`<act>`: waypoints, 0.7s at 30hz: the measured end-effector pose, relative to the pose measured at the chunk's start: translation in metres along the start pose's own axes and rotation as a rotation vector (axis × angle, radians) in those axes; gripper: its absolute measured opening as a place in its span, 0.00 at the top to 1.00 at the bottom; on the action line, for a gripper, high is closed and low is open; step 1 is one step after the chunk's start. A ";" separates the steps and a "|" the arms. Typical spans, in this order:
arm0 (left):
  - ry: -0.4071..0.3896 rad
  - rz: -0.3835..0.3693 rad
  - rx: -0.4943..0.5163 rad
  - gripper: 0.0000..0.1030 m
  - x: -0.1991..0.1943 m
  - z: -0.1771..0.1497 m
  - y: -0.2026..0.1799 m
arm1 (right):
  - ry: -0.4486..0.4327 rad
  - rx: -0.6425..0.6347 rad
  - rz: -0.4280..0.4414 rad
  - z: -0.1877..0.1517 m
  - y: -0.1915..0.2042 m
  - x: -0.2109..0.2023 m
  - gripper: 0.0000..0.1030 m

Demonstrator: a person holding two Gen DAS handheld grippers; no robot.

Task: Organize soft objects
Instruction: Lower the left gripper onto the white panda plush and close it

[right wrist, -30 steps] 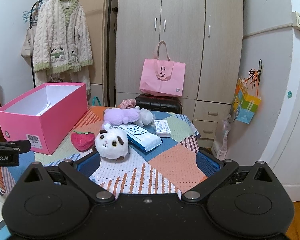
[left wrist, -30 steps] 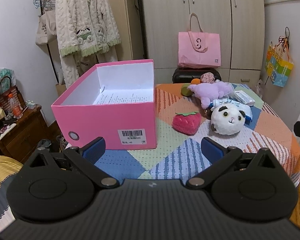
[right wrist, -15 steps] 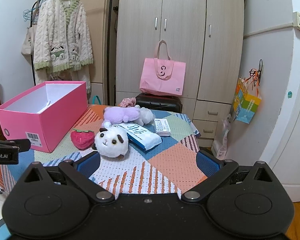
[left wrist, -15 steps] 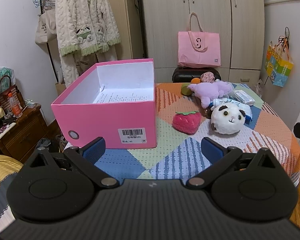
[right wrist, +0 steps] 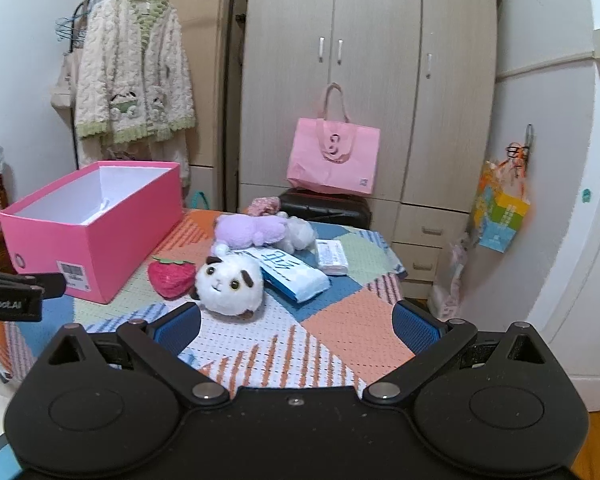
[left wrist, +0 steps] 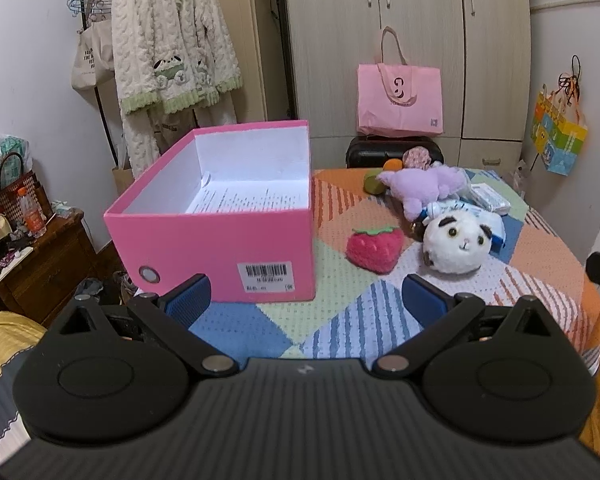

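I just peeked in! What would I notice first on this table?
The big pink box stands open at the table's left, only a printed paper inside. Right of it lie a red strawberry plush and a white round plush with dark patches, with a purple plush behind them.

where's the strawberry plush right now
The strawberry plush lies on the patchwork tablecloth in both wrist views, between the pink box on its left and the white panda-faced plush on its right.
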State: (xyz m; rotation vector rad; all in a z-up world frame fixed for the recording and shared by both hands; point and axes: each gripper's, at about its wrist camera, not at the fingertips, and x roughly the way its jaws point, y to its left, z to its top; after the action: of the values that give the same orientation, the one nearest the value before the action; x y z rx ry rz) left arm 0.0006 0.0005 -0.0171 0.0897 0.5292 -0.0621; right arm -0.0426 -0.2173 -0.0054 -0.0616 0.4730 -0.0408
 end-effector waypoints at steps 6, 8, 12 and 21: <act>-0.012 -0.071 0.030 0.00 0.006 0.023 -0.014 | -0.054 -0.033 0.095 0.007 -0.002 0.006 0.00; -0.011 -0.107 0.043 0.00 0.012 0.030 -0.022 | -0.051 -0.048 0.115 0.008 -0.001 0.016 0.00; -0.001 -0.144 0.084 0.00 0.031 0.042 -0.042 | -0.044 -0.065 0.171 0.007 0.000 0.039 0.00; 0.043 -0.256 0.066 0.00 0.085 0.051 -0.063 | 0.002 -0.111 0.296 -0.002 0.002 0.104 0.00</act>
State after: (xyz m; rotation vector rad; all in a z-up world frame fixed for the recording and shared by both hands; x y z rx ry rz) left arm 0.0942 -0.0704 -0.0208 0.0877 0.5795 -0.3283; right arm 0.0486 -0.2206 -0.0547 -0.0994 0.4824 0.2762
